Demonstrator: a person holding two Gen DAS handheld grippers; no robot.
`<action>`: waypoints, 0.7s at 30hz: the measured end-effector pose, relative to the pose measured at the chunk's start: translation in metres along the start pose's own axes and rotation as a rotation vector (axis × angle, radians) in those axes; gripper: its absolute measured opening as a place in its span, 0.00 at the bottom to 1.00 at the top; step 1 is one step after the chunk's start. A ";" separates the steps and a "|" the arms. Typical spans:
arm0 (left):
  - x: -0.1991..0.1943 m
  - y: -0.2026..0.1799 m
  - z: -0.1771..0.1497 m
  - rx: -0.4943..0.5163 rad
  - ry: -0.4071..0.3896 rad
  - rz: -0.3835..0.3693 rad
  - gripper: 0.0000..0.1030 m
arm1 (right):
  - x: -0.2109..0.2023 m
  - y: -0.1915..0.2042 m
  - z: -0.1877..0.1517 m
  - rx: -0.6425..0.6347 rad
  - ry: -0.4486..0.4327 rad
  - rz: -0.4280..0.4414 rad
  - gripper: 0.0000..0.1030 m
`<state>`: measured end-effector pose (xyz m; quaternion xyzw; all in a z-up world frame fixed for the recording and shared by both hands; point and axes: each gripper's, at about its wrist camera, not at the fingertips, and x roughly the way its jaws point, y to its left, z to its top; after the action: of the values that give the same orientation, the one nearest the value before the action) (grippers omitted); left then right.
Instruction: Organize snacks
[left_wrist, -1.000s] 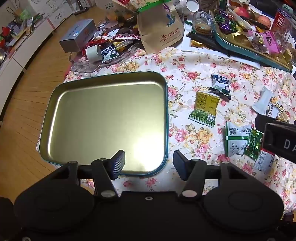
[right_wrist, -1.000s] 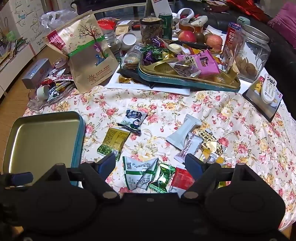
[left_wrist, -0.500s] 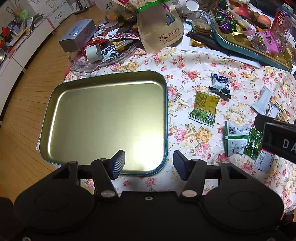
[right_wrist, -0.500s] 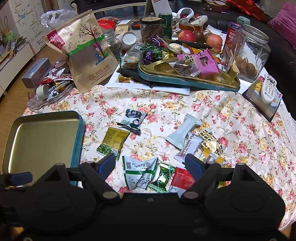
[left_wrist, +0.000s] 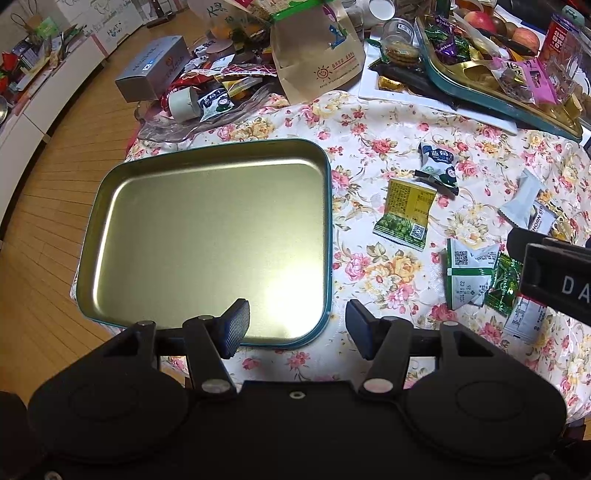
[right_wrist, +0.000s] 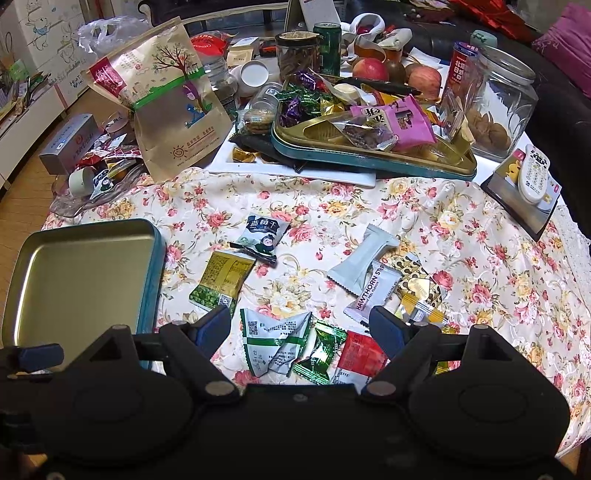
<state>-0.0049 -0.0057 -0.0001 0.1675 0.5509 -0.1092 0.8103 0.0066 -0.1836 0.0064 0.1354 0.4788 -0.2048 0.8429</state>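
A gold tin tray (left_wrist: 207, 236) with a teal rim lies bare on the floral cloth; its right rim (right_wrist: 153, 280) shows in the right wrist view. My left gripper (left_wrist: 295, 328) hangs open over the tray's near right corner, holding nothing. Several small snack packets lie scattered to the tray's right: a yellow-green one (right_wrist: 221, 280), a blue-white one (right_wrist: 264, 232), a white-green one (right_wrist: 277, 339), a green candy (right_wrist: 321, 354), a red-white packet (right_wrist: 360, 358), a white bar (right_wrist: 364, 258) and a hawthorn strip (right_wrist: 375, 295). My right gripper (right_wrist: 299, 328) is open just above the white-green packet.
At the back stand a second tin tray (right_wrist: 369, 155) heaped with sweets, a brown paper bag (right_wrist: 173, 107), a glass jar (right_wrist: 495, 107), apples, cans and a remote (right_wrist: 533, 173). A grey box (left_wrist: 151, 68) sits at the far left. The wooden floor (left_wrist: 40, 206) lies beyond the table's left edge.
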 end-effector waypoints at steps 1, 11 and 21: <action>0.000 0.000 0.000 0.000 0.000 0.000 0.61 | 0.000 0.000 0.000 0.000 0.000 0.000 0.83; 0.001 -0.001 0.000 0.003 0.008 -0.007 0.61 | 0.000 0.000 0.000 0.002 0.003 0.001 0.83; 0.001 0.000 0.000 0.007 0.006 -0.002 0.61 | 0.002 0.002 -0.002 -0.004 0.017 -0.001 0.83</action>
<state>-0.0050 -0.0060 -0.0008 0.1702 0.5531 -0.1116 0.8079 0.0074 -0.1814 0.0040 0.1351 0.4863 -0.2029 0.8391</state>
